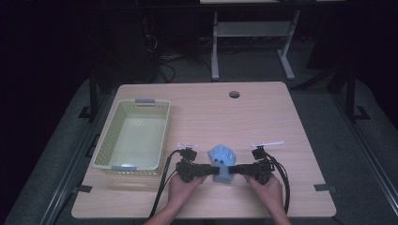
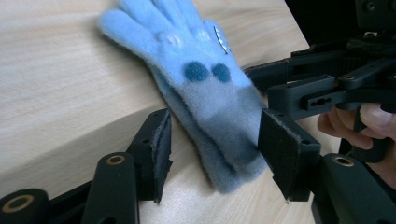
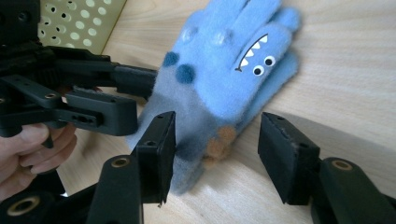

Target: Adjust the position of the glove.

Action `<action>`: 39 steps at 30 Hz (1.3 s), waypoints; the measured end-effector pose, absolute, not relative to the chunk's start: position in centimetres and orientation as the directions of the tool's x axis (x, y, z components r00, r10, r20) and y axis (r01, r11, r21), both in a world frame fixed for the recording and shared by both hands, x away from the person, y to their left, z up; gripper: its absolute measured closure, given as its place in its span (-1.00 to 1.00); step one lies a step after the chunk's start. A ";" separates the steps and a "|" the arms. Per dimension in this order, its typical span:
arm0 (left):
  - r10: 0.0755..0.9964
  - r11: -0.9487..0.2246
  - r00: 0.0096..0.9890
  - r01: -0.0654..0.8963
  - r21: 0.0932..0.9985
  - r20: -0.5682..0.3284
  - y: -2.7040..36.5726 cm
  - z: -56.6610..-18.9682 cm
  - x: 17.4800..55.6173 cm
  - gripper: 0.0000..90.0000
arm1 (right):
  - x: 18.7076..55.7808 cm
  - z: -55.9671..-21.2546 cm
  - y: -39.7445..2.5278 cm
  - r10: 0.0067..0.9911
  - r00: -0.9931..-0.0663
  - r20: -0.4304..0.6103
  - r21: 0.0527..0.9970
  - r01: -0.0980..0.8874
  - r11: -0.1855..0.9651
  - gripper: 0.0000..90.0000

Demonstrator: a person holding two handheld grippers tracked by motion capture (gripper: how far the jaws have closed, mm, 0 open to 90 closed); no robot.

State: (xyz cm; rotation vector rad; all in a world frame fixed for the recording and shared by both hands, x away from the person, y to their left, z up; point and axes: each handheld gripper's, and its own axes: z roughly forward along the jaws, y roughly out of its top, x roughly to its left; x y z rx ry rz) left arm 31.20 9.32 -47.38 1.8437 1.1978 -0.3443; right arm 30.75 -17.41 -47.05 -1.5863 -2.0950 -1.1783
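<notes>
A blue glove [image 1: 222, 160] lies flat on the tabletop [image 1: 263, 117] near its front edge, about midway between the left and right edges, with its fingers pointing toward the far edge and its cuff toward the person. The left gripper [image 1: 210, 170] comes at the cuff from the left side and the right gripper [image 1: 235, 169] from the right, so the two meet at the cuff end. In the left gripper view, the left gripper [image 2: 215, 154] has its jaws spread wide with the grey cuff lying between the pads, neither pad pressed shut on it. In the right gripper view, the right gripper [image 3: 215, 154] is likewise open wide, the cuff lying between its jaws; one pad stands at the cuff's edge, the other apart from it. The glove [image 3: 229, 70] shows a toothed mouth and two small eyes there. A pale green basket [image 1: 133, 135] sits near the left edge of the tabletop, well apart from the glove.
</notes>
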 end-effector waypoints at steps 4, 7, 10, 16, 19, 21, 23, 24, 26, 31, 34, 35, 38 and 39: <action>0.592 -0.137 0.488 0.845 0.516 -0.641 9.3 -47.5 31.3 0.06 | 30.7 -47.1 -17.4 0.679 -0.364 0.637 0.440 0.896 0.067 0.08; 0.589 -0.141 0.494 0.842 0.520 -0.640 9.3 -47.6 31.3 0.12 | 30.7 -47.3 -17.2 0.673 -0.366 0.643 0.442 0.895 0.065 0.16; 0.587 -0.141 0.494 0.842 0.521 -0.641 9.3 -47.6 31.3 0.16 | 30.6 -47.3 -17.1 0.676 -0.361 0.642 0.438 0.897 0.062 0.20; 0.577 -0.140 0.490 0.847 0.512 -0.653 9.2 -47.8 31.5 0.23 | 30.4 -47.4 -16.8 0.677 -0.365 0.639 0.443 0.894 0.064 0.32; 0.573 -0.133 0.489 0.847 0.515 -0.657 9.1 -47.9 31.5 0.28 | 30.3 -47.5 -16.5 0.676 -0.365 0.641 0.447 0.893 0.058 0.36; 0.577 -0.136 0.495 0.842 0.522 -0.649 9.0 -48.0 31.4 0.29 | 30.3 -47.6 -16.4 0.673 -0.366 0.643 0.447 0.893 0.058 0.37; 0.577 -0.137 0.497 0.841 0.523 -0.648 8.9 -48.0 31.4 0.32 | 30.3 -47.6 -16.4 0.671 -0.365 0.646 0.446 0.893 0.057 0.37; 0.576 -0.138 0.496 0.842 0.521 -0.650 8.9 -48.0 31.5 0.35 | 30.3 -47.7 -16.3 0.666 -0.361 0.652 0.441 0.896 0.053 0.39; 0.568 -0.135 0.494 0.845 0.518 -0.658 8.9 -48.2 31.5 0.39 | 30.3 -47.7 -16.3 0.663 -0.362 0.655 0.443 0.895 0.051 0.40; 0.558 -0.126 0.483 0.853 0.506 -0.675 8.9 -48.4 31.5 0.45 | 30.3 -47.8 -16.2 0.661 -0.368 0.654 0.448 0.893 0.054 0.43; 0.549 -0.113 0.464 0.865 0.489 -0.695 9.0 -48.5 31.6 0.51 | 30.3 -47.8 -16.0 0.661 -0.374 0.651 0.455 0.889 0.055 0.50; 0.544 -0.111 0.460 0.868 0.484 -0.702 9.0 -48.5 31.6 0.52 | 30.3 -47.7 -16.0 0.660 -0.380 0.648 0.460 0.886 0.059 0.53; 0.532 -0.104 0.451 0.875 0.473 -0.717 9.1 -48.7 31.8 0.55 | 30.3 -47.6 -15.9 0.660 -0.389 0.643 0.466 0.882 0.066 0.59; 0.528 -0.097 0.446 0.877 0.470 -0.723 9.1 -48.7 31.9 0.55 | 30.3 -47.6 -15.9 0.660 -0.389 0.643 0.466 0.882 0.066 0.59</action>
